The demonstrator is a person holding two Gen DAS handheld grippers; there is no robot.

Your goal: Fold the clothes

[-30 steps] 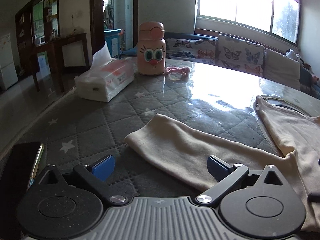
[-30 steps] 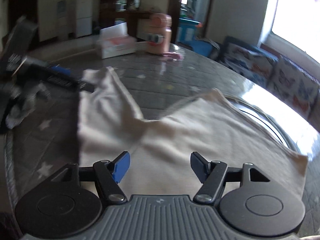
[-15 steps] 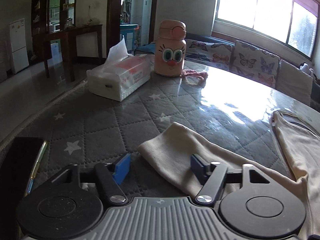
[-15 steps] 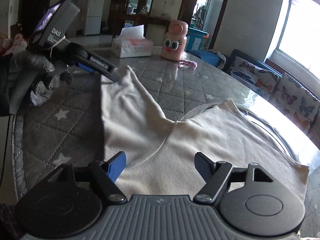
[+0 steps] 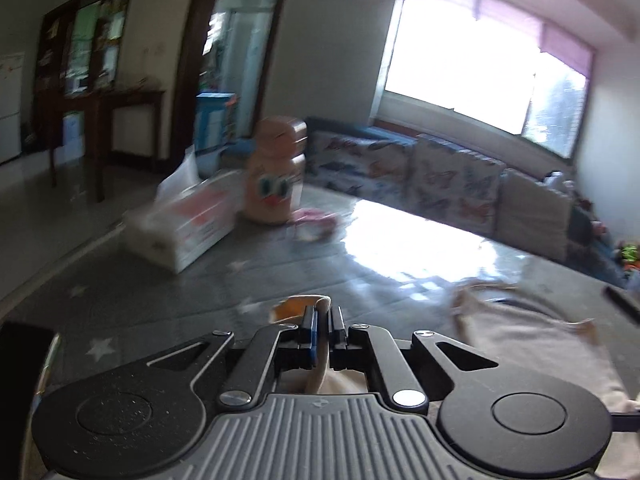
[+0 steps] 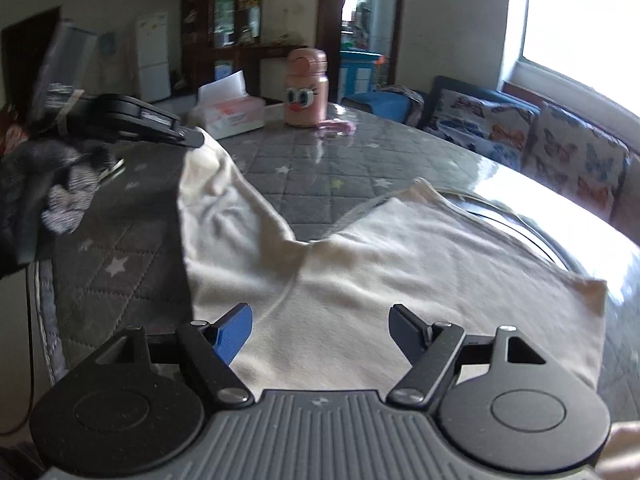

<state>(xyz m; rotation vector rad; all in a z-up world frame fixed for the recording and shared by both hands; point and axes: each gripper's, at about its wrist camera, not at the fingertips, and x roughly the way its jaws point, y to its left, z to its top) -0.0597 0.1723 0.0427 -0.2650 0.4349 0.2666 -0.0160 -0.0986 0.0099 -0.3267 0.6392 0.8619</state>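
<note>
A cream shirt [image 6: 400, 264] lies spread on the desk [image 6: 304, 184]. The left gripper [image 5: 323, 322] is clamped on its sleeve end [image 6: 202, 156], lifting it clear, likely to fold it inward. The right gripper [image 6: 320, 330] hovers above the shirt's body, jaws apart, holding nothing.

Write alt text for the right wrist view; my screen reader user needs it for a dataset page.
The left gripper, held in a gloved hand, pinches the sleeve end of a cream shirt spread on a grey star-quilted table. The right gripper hovers open over the shirt.
</note>
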